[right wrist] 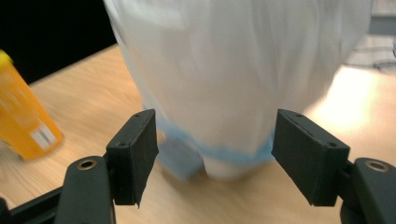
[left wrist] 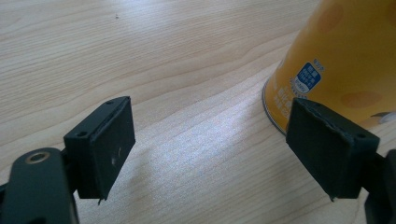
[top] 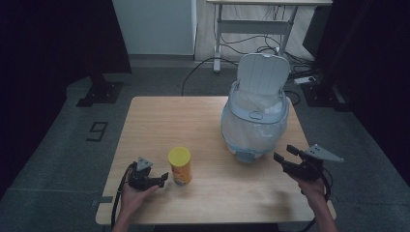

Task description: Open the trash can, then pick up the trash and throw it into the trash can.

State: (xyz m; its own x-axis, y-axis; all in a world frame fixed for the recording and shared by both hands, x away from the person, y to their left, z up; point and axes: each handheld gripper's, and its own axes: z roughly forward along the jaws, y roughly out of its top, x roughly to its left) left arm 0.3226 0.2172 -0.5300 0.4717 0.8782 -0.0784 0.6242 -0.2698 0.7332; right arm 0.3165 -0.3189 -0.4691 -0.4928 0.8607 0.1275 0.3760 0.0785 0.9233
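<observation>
A yellow snack can (top: 180,166) with a yellow lid stands upright on the wooden table (top: 169,116), left of middle near the front. My left gripper (top: 163,179) rests on the table just left of the can, jaws open. In the left gripper view the can (left wrist: 341,60) rises beyond the right jaw, and nothing lies between the pads of the left gripper (left wrist: 209,105). A small pale bin (top: 256,116), lined with a white bag and with its lid up, stands at the right. My right gripper (top: 284,152) is open to the right of the bin's base. In the right gripper view the right gripper (right wrist: 215,116) faces the bin (right wrist: 233,70).
Behind the table stand a white desk frame (top: 220,38) and loose cables (top: 208,63) on the floor. A black stand base (top: 99,92) and a floor marker (top: 97,130) lie to the left. The table's right front corner is under my right hand.
</observation>
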